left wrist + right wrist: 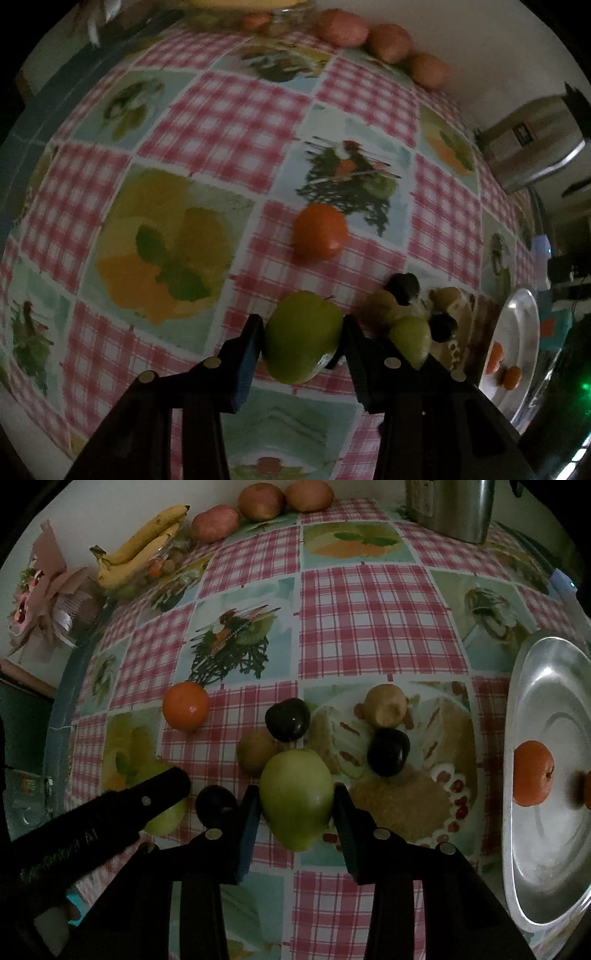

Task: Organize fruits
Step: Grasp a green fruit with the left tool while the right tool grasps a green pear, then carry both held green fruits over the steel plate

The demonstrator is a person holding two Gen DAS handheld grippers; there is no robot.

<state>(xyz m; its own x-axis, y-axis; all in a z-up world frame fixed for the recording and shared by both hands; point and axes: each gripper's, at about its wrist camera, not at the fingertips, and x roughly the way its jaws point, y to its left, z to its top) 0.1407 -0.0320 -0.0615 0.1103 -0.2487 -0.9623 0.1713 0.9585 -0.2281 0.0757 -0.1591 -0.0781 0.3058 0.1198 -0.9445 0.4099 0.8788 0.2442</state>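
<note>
My left gripper (303, 334) is shut on a green apple (302, 338) low over the checked tablecloth. My right gripper (295, 801) is shut on a second green apple (295, 797). The left gripper's arm (110, 812) shows at the right view's lower left, over its apple (166, 818). An orange (320, 232) (185, 706) lies loose on the cloth. Dark plums (287, 720) (388, 751), kiwis (386, 705) (255, 751) and another plum (216, 803) sit around the right gripper. A steel plate (546, 867) at right holds an orange (532, 773).
Red apples (260, 500) and bananas (142, 546) line the table's far edge. A steel pot (450, 507) stands far right. A wrapped bouquet (40, 590) sits at the left edge. The table edge runs down the left side.
</note>
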